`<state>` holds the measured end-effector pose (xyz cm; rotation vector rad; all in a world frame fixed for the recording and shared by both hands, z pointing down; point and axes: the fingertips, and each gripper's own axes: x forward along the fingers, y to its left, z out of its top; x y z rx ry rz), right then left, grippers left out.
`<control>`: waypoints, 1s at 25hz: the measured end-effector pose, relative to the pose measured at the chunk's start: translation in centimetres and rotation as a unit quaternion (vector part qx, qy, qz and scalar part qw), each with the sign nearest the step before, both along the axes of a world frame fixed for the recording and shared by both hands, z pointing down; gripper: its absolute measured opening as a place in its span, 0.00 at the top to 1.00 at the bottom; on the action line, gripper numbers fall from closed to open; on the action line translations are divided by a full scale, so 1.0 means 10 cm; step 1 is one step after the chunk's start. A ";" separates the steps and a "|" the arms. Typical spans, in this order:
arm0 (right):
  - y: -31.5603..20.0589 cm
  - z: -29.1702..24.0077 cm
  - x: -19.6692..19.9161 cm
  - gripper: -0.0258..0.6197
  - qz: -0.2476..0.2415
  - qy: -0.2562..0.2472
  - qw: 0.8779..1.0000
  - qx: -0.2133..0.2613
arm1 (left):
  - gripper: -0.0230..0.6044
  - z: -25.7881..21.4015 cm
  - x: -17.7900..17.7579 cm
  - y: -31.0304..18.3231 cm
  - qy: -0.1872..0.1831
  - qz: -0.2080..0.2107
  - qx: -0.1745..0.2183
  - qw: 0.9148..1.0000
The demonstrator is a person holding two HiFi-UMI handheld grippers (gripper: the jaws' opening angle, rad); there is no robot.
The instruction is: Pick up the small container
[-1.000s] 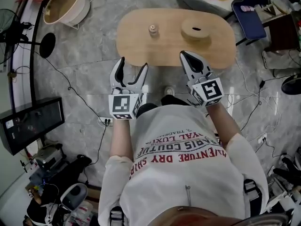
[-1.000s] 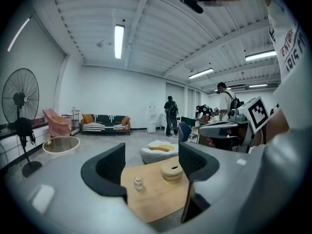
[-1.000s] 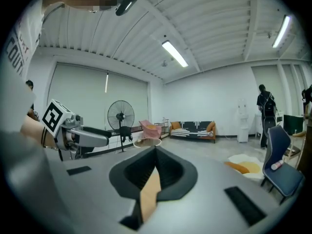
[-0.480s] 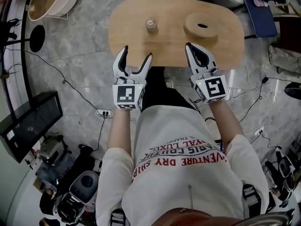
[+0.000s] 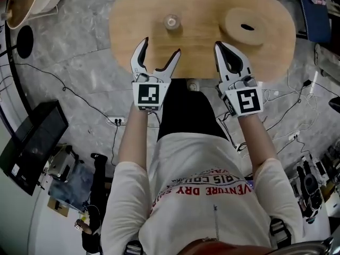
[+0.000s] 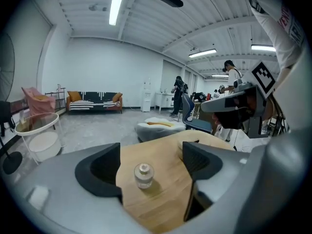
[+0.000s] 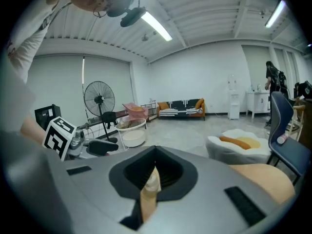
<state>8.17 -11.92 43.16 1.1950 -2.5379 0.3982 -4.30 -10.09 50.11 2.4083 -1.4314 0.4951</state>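
Note:
The small container [image 5: 171, 21], a clear glass jar with a round lid, stands upright on the oval wooden table [image 5: 138, 15], left of centre. My left gripper [image 5: 159, 49] hovers over the table's near edge, a short way short of the jar. Its jaws are opening and nothing is between them. In the left gripper view the jar [image 6: 144, 174] stands ahead, framed by the left gripper [image 6: 150, 165]. My right gripper [image 5: 223, 49] is shut and empty at the table's near edge. In its own view the right gripper [image 7: 152, 177] leaves only a thin slit.
A round wooden disc with a hole [image 5: 246, 27] lies on the table's right side, just beyond the right gripper. A blue chair [image 5: 314, 12] stands at the far right. A monitor [image 5: 32, 147] and cables [image 5: 90, 102] lie on the floor at left.
The person has stepped toward the table; both grippers now reach over its near edge, closer to the jar. The left jaws stand wider apart than before.

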 end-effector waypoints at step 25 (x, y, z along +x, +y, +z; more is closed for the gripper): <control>-0.56 1.76 -0.13 0.98 0.038 0.004 0.999 -0.010 | 0.27 1.91 0.32 -0.86 -0.024 0.019 0.001 1.000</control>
